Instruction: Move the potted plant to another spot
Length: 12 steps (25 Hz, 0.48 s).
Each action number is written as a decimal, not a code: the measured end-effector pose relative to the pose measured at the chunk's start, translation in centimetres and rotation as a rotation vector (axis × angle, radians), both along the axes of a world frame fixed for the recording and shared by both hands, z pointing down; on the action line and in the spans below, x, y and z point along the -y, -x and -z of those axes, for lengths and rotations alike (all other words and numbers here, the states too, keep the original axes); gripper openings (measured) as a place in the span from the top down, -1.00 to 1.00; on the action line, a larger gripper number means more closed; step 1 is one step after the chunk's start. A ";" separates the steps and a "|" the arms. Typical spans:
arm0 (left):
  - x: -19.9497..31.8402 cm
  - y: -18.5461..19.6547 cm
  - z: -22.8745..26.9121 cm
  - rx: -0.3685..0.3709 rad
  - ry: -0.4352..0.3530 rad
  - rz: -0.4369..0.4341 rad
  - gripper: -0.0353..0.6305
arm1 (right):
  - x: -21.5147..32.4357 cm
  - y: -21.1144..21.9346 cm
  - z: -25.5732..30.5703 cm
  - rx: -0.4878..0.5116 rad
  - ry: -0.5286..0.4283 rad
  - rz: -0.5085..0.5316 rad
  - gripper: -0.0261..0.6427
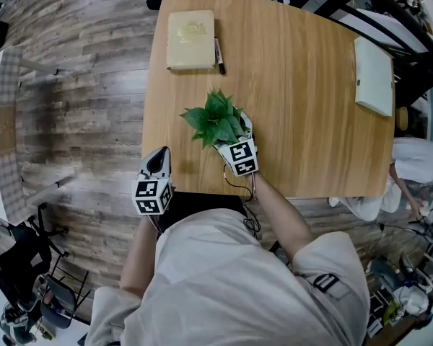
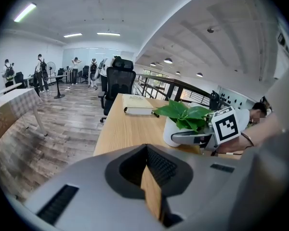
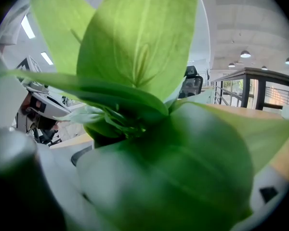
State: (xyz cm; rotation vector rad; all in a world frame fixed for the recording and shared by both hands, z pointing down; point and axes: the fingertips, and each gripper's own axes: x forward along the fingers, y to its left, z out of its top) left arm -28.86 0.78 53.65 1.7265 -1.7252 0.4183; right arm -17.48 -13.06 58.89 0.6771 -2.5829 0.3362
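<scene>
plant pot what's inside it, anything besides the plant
Only green leaves show, filling the mouth of the white pot and spilling over its rim. Whatever lies below them inside the pot is covered by the leaves in every view.

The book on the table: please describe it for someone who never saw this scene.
On the wooden table, look to the far left corner, away from the person. The book lies closed, with a black pen along its right side. Its pale yellow cover sets it apart from the green potted plant and the white slab at the right edge.
</scene>
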 end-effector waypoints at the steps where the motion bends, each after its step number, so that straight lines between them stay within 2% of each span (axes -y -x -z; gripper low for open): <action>1: -0.1 -0.1 0.0 -0.002 0.000 0.002 0.86 | -0.2 0.0 -0.1 0.000 0.002 0.005 -0.63; 12: -1.4 -0.1 -0.4 -0.021 -0.003 -0.030 0.86 | -2.3 0.4 0.7 0.016 0.012 -0.008 -0.62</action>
